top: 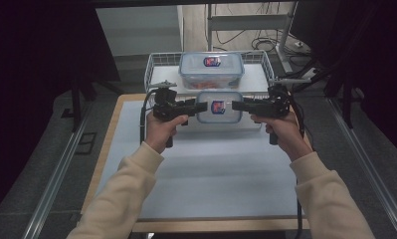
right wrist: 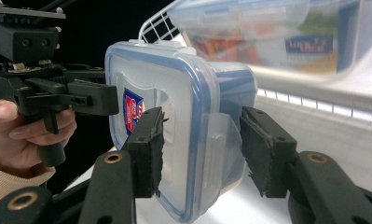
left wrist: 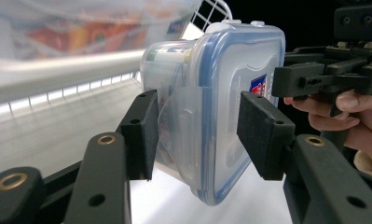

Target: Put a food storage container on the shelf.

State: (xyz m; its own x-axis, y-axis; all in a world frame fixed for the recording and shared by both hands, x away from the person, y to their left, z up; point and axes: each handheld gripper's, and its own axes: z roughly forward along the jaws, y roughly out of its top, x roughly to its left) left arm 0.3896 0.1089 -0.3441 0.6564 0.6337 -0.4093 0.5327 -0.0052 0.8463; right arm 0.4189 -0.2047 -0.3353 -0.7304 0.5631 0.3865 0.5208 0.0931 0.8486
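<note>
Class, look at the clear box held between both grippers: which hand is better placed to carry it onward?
Neither alone: left gripper and right gripper each clamp one end of the box, equally placed.

container: clear, blue-rimmed lid, red-blue label
claws: black
basket: white wire
surface: pale grey
sleeves: cream

No wording reads clearly from here; the near lidded container bears a red-and-blue brand sticker on its lid, letters too small to make out; the far container in the wire basket carries a blue label, its white lettering blurred
</note>
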